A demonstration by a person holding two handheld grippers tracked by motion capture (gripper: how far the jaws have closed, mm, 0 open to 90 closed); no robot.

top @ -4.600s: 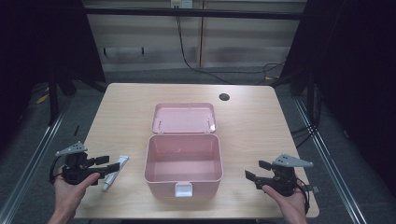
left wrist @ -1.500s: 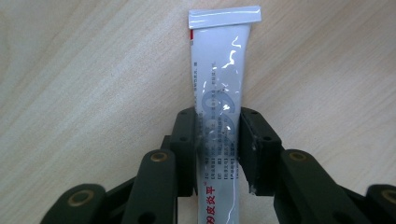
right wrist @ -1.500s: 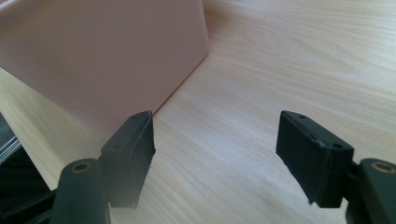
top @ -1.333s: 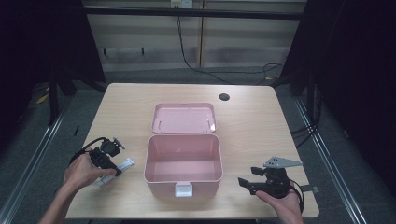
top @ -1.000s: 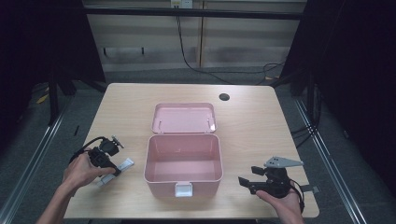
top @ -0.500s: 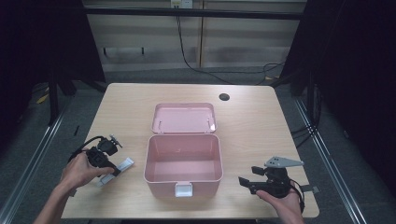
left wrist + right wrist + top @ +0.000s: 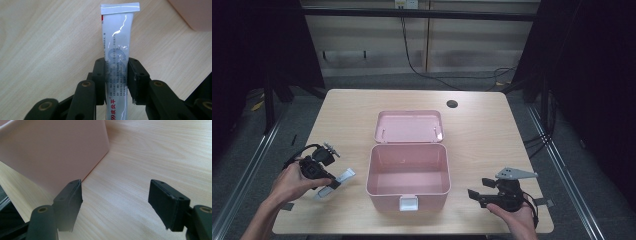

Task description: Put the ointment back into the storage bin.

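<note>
On table (image 7: 492, 125): 1 pink box (image 7: 408, 170) | left gripper (image 7: 116, 75) clamps 1 tube (image 7: 117, 50), apparently lifted | right gripper (image 7: 115, 202) agape, empty

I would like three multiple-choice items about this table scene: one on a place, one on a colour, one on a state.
1. Where is the tube?
A. inside the box
B. between the left hand-held gripper's pads
C. on the lid

2. What colour is the box?
A. pink
B. blue
C. green

3. The right hand-held gripper is:
A. shut on the tube
B. shut on the lid
C. open, holding nothing

Answers: 1 B, the left hand-held gripper clamps it; 2 A, its walls are pink; 3 C, bare table shows between its jaws.
</note>
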